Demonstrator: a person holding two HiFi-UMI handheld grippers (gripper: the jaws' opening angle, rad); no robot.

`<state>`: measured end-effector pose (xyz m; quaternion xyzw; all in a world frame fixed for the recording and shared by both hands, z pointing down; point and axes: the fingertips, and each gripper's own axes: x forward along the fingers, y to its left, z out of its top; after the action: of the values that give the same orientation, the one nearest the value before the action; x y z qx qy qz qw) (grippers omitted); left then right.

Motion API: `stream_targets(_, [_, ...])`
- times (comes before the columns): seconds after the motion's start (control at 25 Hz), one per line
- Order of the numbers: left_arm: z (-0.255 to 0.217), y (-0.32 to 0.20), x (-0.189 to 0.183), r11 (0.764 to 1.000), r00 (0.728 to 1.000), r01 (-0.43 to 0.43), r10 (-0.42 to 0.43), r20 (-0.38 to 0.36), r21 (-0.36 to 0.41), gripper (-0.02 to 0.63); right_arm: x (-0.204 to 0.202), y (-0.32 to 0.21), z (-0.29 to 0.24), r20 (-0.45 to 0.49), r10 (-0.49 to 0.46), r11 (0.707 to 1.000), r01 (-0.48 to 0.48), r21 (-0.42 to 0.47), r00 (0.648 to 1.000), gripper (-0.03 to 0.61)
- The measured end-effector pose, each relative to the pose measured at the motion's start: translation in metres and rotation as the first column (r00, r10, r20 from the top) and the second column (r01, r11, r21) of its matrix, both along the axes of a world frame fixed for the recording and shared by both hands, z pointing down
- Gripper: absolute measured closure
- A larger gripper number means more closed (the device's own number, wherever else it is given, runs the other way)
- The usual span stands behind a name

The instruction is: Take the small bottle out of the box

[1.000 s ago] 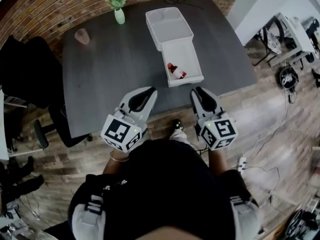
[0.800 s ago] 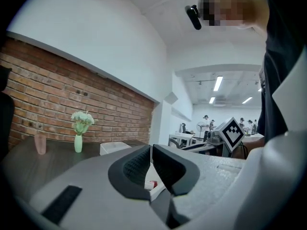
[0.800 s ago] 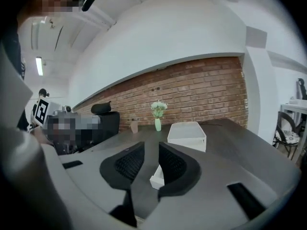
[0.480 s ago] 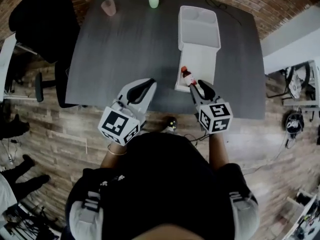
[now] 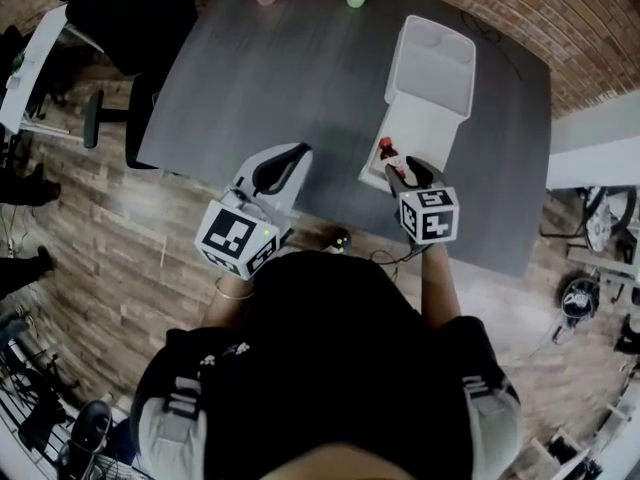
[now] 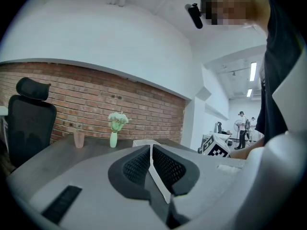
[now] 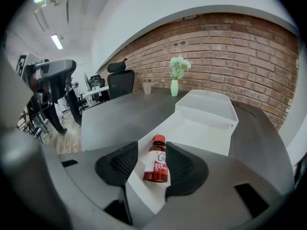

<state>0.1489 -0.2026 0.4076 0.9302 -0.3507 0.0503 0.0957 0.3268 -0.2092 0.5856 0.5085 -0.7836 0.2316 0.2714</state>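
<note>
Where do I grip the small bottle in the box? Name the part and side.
Grip the small bottle across its labelled body, below the red cap, coming down from above at the box's near end: it lies flat on the box floor, cap pointing away, reachable only through the open top.

Head view is rendered dim and low in contrast. The dark grey tabletop (image 5: 300, 88) is lit evenly and no hard shadows are seen on it. The white open plastic box (image 5: 432, 68) is nearly washed out. Straight edges are bowed by strong fisheye distortion and fine detail is softened. Both gripper views are framed by a black round vignette. Light is given by white ceiling strip lamps (image 6: 253, 71), seen at the right of the left gripper view and the upper left of the right gripper view. The red brick wall (image 7: 230, 47) is bent into an arc. The near foreground is left out of focus.
</note>
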Motion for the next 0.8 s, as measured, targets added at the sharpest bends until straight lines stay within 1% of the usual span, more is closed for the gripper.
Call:
stream_targets(0.16, [0.003, -0.003, 0.003, 0.999, 0.999, 0.042, -0.042, -0.001, -0.001, 0.611, -0.002, -0.003, 0.020, -0.007, -0.060, 0.996, 0.059, -0.065, 0.998, 0.372])
stream_targets(0.32, [0.006, -0.007, -0.001, 0.998, 0.998, 0.063, -0.063, -0.004, -0.007, 0.611, -0.003, -0.011, 0.031, -0.023, -0.083, 0.992, 0.080, -0.101, 0.996, 0.364])
stream_targets(0.44, [0.008, -0.012, -0.006, 0.998, 0.998, 0.063, -0.064, -0.011, -0.015, 0.611, -0.003, -0.014, 0.046, -0.042, -0.079, 0.986, 0.072, -0.151, 0.996, 0.354])
stream_targets(0.6, [0.005, -0.027, -0.009, 0.999, 0.999, 0.041, -0.042, -0.020, -0.022, 0.611, -0.008, -0.021, 0.053, -0.058, -0.056, 0.982, 0.044, -0.181, 0.997, 0.341])
stream_targets(0.72, [-0.004, -0.041, -0.015, 1.000, 0.999, 0.029, -0.029, -0.021, -0.004, 0.611, -0.010, -0.026, 0.060, -0.084, -0.053, 0.976, 0.034, -0.214, 0.995, 0.339])
stream_targets(0.8, [-0.011, -0.048, -0.022, 0.999, 0.999, 0.038, -0.037, -0.026, 0.014, 0.611, -0.010, -0.030, 0.066, -0.104, -0.056, 0.971, 0.030, -0.239, 0.993, 0.341])
